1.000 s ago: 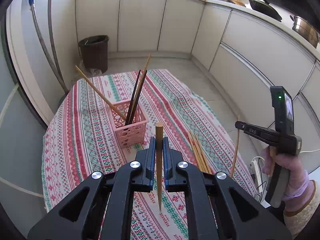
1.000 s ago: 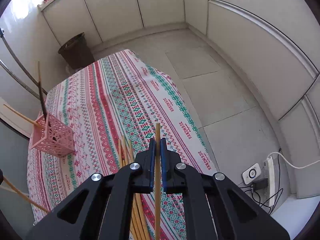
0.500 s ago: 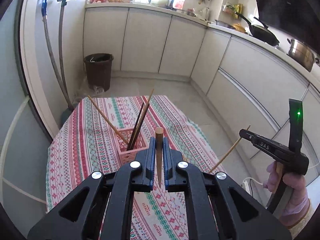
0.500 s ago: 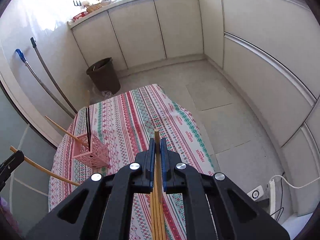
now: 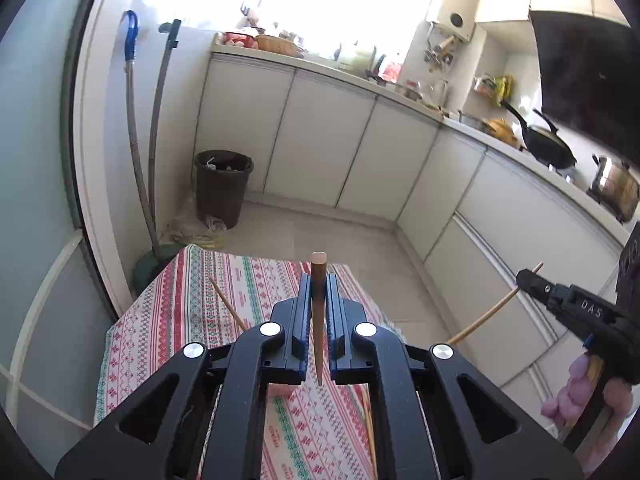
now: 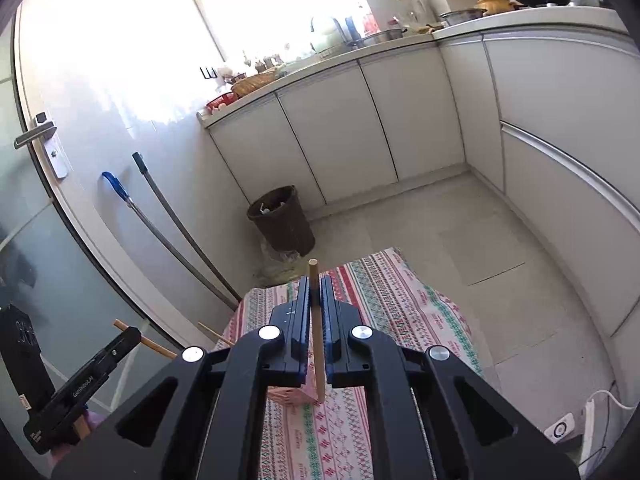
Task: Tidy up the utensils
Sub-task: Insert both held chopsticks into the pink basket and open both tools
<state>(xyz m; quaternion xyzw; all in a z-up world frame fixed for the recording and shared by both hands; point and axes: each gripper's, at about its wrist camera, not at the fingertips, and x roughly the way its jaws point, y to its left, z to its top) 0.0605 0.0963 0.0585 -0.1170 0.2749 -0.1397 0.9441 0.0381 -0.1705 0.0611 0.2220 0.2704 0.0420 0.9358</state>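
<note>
- Left gripper [image 5: 318, 280] is clamped on a brown chopstick [image 5: 319, 320] (blunt end forward), above the striped tablecloth [image 5: 176, 320].
- Right gripper [image 6: 315, 284] pinches a paler chopstick [image 6: 316, 340]; the pink basket [image 6: 296, 396] sits mostly hidden below.

I'm looking into a home kitchen: white cabinets [image 6: 332, 132] under a cluttered counter [image 5: 320, 60], a wok [image 5: 548, 146] and pot [image 5: 616, 190], a bin [image 6: 282, 224].

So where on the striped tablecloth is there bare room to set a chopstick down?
The far end of the striped tablecloth toward the brown wicker bin is bare. Nearer, it is crowded: the pink plastic basket and loose wooden chopsticks lie under the grippers.
</note>
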